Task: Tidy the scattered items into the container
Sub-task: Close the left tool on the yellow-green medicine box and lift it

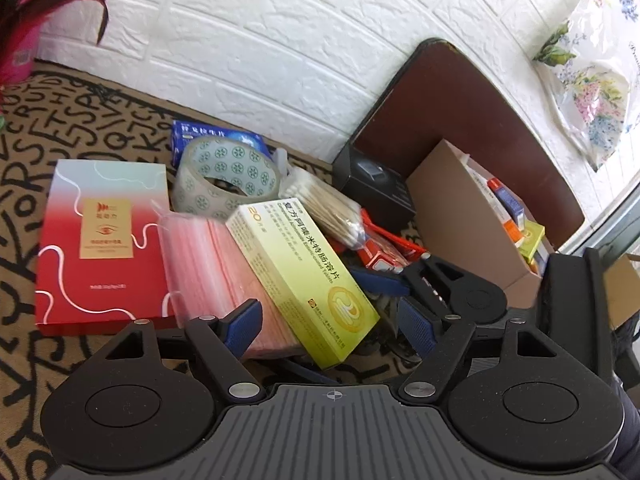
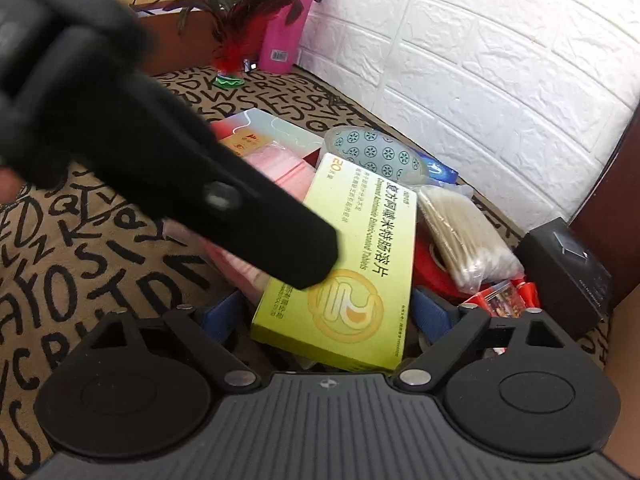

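A yellow-green medicine box (image 1: 304, 276) lies tilted on a pink pack of masks (image 1: 216, 264) in a pile of items. My left gripper (image 1: 329, 326) is open around both; its left pad touches the pink pack and its right pad stands clear of the box's corner. My right gripper (image 2: 328, 316) straddles the near end of the same medicine box (image 2: 352, 248), with the right pad close to its edge and a small gap at the left pad. One black finger (image 2: 280, 236) of the left gripper crosses over the box. The cardboard container (image 1: 448, 200) stands at the right and holds several small boxes.
The pile also has a red-and-grey box (image 1: 104, 240), a tape roll (image 1: 228, 184), a blue box (image 1: 212, 136), a bag of cotton swabs (image 1: 328, 208), red packets (image 1: 380, 256) and a black box (image 1: 376, 188). A white brick wall is behind. A pink bottle (image 2: 286, 28) stands in the far corner.
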A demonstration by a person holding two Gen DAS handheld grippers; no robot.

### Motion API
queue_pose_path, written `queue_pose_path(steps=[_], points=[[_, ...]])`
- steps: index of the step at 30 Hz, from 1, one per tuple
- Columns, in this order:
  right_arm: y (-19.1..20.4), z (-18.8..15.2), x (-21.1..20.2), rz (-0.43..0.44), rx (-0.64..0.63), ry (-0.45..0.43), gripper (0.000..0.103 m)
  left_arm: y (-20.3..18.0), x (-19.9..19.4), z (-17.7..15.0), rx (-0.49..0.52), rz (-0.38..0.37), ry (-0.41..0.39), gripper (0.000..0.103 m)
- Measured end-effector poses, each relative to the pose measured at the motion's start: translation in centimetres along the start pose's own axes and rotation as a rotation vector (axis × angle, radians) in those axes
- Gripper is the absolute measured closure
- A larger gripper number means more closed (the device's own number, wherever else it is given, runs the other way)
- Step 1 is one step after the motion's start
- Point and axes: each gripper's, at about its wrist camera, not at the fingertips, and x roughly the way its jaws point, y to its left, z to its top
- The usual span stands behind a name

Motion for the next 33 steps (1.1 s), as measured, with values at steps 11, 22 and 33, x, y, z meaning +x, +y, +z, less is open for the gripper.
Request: queue_pose_path(steps=[11, 22, 33], points=[[3.6, -3.7, -6.4, -0.007, 0.087, 0.003, 0.024, -2.1, -1.4, -4.6, 0.039, -0.046, 0.073, 0.026], [8.6, -10.0, -12.5, 0.032, 0.273, 0.068, 0.021, -5.1, -1.4, -11.9, -0.006, -0.102, 0.173, 0.020], [7.8, -11.4, -16.1, 0.097, 0.367, 0.004, 0.022, -6.0, -2.5, -12.3, -0.008, -0.029, 0.179, 0.023]])
